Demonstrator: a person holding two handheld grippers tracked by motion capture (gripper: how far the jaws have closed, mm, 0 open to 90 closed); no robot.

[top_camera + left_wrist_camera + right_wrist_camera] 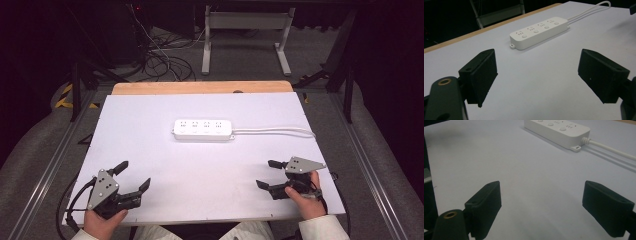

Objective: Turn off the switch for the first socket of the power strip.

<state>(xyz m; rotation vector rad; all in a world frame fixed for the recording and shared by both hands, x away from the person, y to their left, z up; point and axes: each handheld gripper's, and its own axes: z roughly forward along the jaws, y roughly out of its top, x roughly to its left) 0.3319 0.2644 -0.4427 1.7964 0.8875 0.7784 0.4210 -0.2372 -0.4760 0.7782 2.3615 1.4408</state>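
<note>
A white power strip (203,130) with several sockets lies flat near the middle of the white table (200,170), its white cable (280,131) running off to the right. My left gripper (132,176) rests near the front left corner, open and holding nothing. Near the front right, my right gripper (267,174) is open too, jaws pointing left. In the left gripper view the power strip (539,32) lies ahead between wide-apart jaws of the left gripper (549,77). The right gripper view shows the power strip (557,131) far ahead of the right gripper (549,207).
A wooden edge (200,88) borders the table's far side. Beyond it stand a white desk frame (245,35) and tangled cables (160,60) on the floor. Metal rails (55,150) run along both sides of the table.
</note>
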